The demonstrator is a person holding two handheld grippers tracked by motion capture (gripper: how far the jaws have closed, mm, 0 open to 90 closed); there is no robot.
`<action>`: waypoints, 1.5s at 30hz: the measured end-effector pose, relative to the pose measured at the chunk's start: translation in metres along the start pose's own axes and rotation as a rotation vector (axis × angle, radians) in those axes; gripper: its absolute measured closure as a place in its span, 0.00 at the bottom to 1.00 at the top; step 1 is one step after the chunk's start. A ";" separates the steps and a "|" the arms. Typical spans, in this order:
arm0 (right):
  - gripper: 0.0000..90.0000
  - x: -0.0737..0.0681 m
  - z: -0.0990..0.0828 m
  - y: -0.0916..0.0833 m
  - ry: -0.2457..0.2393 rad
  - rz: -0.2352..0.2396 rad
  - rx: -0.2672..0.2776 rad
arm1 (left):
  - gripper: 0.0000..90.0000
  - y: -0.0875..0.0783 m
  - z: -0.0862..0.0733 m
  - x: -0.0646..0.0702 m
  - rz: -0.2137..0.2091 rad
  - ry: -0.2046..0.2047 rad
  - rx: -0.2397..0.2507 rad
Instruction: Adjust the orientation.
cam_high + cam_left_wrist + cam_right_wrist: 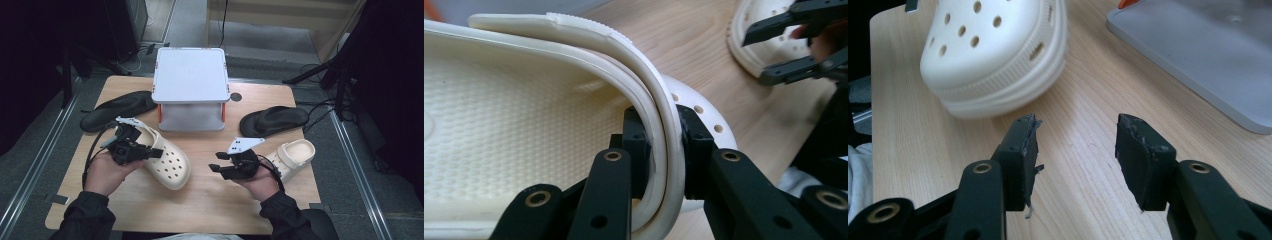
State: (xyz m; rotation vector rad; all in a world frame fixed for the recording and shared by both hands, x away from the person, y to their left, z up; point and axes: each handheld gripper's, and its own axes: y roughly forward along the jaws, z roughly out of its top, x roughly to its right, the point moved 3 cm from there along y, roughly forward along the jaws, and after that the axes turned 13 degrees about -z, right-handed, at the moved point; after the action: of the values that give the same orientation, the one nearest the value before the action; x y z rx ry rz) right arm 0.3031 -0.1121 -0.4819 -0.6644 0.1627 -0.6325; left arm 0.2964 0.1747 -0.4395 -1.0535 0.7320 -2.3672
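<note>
Wooden table [210,200], clog rim [664,135] between fingers [639,145]

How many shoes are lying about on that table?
4. One cream clog at front left, gripped by the left gripper; another cream clog at front right; a black sandal back left; a black sandal back right. The white stand might hide more.

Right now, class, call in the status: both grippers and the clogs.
Left gripper shut on cream clog, pinching heel rim and strap. Right gripper open, empty, over bare table. Second clog behind right hand. Nothing between.
</note>
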 end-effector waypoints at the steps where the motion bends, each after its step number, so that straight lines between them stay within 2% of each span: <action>1: 0.58 0.000 0.000 0.000 0.002 0.000 0.002 | 0.87 0.004 0.002 0.002 -0.006 -0.001 -0.003; 5: 0.58 0.001 0.001 -0.001 0.005 -0.001 0.007 | 0.87 0.023 0.006 0.010 -0.023 0.002 -0.033; 10: 0.58 0.000 0.000 -0.001 0.005 -0.001 0.006 | 0.86 0.041 0.003 0.014 -0.039 -0.001 -0.051; 14: 0.58 0.000 0.000 0.000 0.007 0.000 0.008 | 0.86 0.053 -0.001 0.013 -0.040 -0.009 -0.052; 16: 0.58 0.000 0.001 0.000 0.008 0.000 0.008 | 0.86 0.059 -0.003 0.011 -0.039 -0.010 -0.068; 20: 0.57 -0.001 0.000 0.000 0.007 -0.001 0.007 | 0.85 0.069 -0.007 0.006 -0.040 -0.033 -0.082; 21: 0.57 -0.001 0.000 0.001 0.006 -0.001 0.007 | 0.85 0.069 -0.008 0.005 -0.042 -0.042 -0.081; 24: 0.57 -0.001 0.000 0.001 0.005 -0.002 0.006 | 0.81 0.069 -0.009 0.002 -0.012 -0.032 -0.090; 27: 0.57 -0.001 0.000 0.001 0.007 -0.001 0.006 | 0.80 0.068 -0.009 0.000 -0.021 -0.031 -0.097; 32: 0.57 -0.003 0.001 0.002 0.003 0.004 0.005 | 0.76 0.064 -0.008 0.000 -0.004 -0.001 -0.090; 35: 0.57 -0.004 0.001 0.002 0.003 0.006 0.006 | 0.67 0.055 -0.005 0.002 -0.022 0.015 -0.088; 37: 0.57 -0.004 0.001 0.001 0.008 0.007 0.007 | 0.65 0.046 -0.003 0.004 -0.021 0.046 -0.076; 39: 0.57 -0.005 0.001 0.001 0.011 0.005 0.005 | 0.63 0.038 -0.001 0.007 -0.030 0.049 -0.059; 43: 0.58 -0.008 0.001 0.000 0.031 0.009 0.001 | 0.63 0.024 0.003 0.009 -0.017 0.079 -0.047; 45: 0.59 -0.010 0.001 -0.001 0.038 0.005 -0.001 | 0.68 0.018 0.003 0.007 -0.010 0.098 -0.037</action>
State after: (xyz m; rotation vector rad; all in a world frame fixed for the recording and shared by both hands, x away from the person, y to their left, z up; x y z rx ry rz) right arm 0.2954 -0.1059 -0.4809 -0.6527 0.2000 -0.6405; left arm 0.2981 0.1561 -0.4453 -0.9637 0.8107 -2.4368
